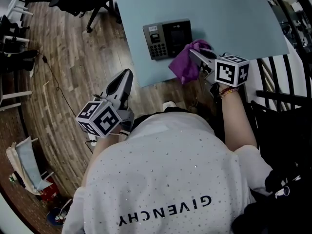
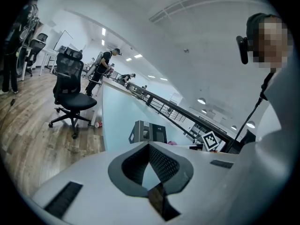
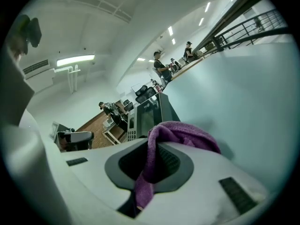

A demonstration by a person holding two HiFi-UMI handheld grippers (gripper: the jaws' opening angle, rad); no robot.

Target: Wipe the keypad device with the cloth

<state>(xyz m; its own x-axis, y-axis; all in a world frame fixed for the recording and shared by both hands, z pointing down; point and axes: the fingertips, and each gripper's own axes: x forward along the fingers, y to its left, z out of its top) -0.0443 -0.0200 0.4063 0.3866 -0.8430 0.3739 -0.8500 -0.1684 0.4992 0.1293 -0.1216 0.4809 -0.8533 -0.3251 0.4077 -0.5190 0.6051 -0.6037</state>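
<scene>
The right claw is clamping the cloth just beside the keypad on the surface; the left claw is hovering off its edge, jaws together.

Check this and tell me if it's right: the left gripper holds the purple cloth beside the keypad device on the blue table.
Not quite: it is the right gripper that holds the purple cloth beside the keypad device on the blue table. The right gripper view shows the cloth clamped between its jaws.
</scene>
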